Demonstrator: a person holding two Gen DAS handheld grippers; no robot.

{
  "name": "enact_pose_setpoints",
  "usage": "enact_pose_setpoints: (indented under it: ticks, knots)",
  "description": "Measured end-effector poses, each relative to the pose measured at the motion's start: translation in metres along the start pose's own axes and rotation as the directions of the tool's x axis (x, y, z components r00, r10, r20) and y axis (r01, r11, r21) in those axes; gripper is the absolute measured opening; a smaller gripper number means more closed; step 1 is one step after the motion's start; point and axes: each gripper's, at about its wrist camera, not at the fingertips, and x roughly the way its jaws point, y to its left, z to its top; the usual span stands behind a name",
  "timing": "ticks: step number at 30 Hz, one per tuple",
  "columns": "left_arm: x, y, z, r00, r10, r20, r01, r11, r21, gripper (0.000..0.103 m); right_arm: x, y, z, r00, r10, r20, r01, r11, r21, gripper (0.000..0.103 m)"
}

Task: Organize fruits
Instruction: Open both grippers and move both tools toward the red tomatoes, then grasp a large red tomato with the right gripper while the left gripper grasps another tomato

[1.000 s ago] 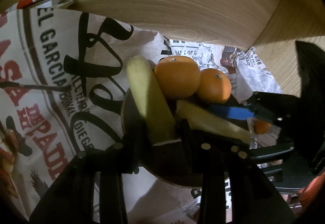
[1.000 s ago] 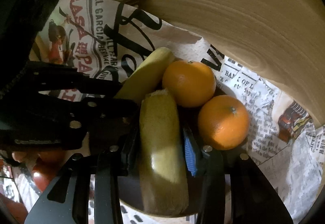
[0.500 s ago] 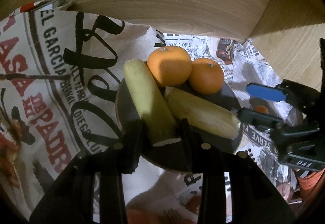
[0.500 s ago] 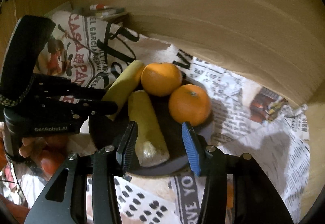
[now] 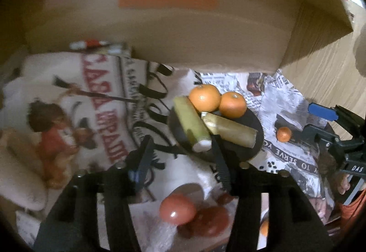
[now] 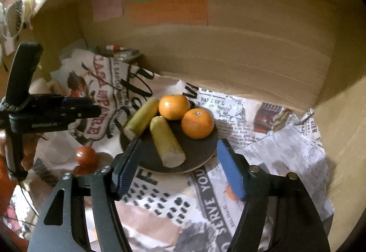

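Newspaper sheets [image 6: 270, 149] are covering the surface below a wooden wall, and a dark plate [image 6: 201, 151] is sitting on them, carrying two oranges [image 6: 197, 123] side by side and two banana pieces [image 6: 167, 141] beside them. Near the plate, a tomato [image 6: 86, 155] and a small orange [image 5: 283, 134] are lying on the paper. Both the left hand-held gripper [image 5: 181, 157] and the right hand-held gripper [image 6: 179, 168] are hovering clear of the plate, jaws opening and gripping nothing.
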Motion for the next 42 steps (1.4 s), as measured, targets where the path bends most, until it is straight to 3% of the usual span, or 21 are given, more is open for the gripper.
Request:
enact_pose_setpoints:
  ticks: [6,10,14,18,24,28,34,42]
  knots:
    - [-0.044,0.007,-0.029,0.997,0.046,0.065,-0.046,0.999,-0.003,0.068,-0.014,0.029,-0.008,0.998,0.062,0.025,-0.062,0.998,-0.005,0.069]
    - [-0.059,0.014,-0.050,0.996,0.057,0.074,-0.056,0.998,-0.014,0.070,-0.011,0.054,-0.014,0.993,0.116,0.002,-0.116,0.993,-0.022,0.070]
    - [-0.064,0.023,-0.070,0.996,0.065,0.061,-0.063,0.998,-0.028,0.072,0.002,0.080,-0.024,0.986,0.162,-0.038,-0.163,0.986,-0.023,0.070]
    - [-0.063,0.035,-0.092,0.996,0.082,0.041,-0.080,0.996,-0.040,0.081,0.020,0.101,-0.034,0.978,0.185,-0.096,-0.188,0.982,-0.021,0.070]
    - [-0.054,0.049,-0.114,0.997,0.070,-0.008,-0.071,0.996,-0.049,0.081,0.047,0.122,-0.047,0.963,0.198,-0.185,-0.203,0.979,-0.010,0.070]
    - [-0.047,0.057,-0.120,0.998,0.050,-0.030,-0.052,0.997,-0.063,0.081,0.060,0.132,-0.050,0.954,0.191,-0.229,-0.198,0.980,-0.008,0.069]
    - [-0.041,0.059,-0.119,0.999,0.026,-0.039,-0.028,0.997,-0.066,0.081,0.076,0.137,-0.050,0.945,0.173,-0.278,-0.184,0.983,-0.011,0.050]
    - [-0.024,0.045,-0.102,0.999,-0.020,-0.047,0.018,0.999,-0.037,0.081,0.076,0.128,-0.049,0.937,0.203,-0.284,-0.206,0.978,0.021,0.047]
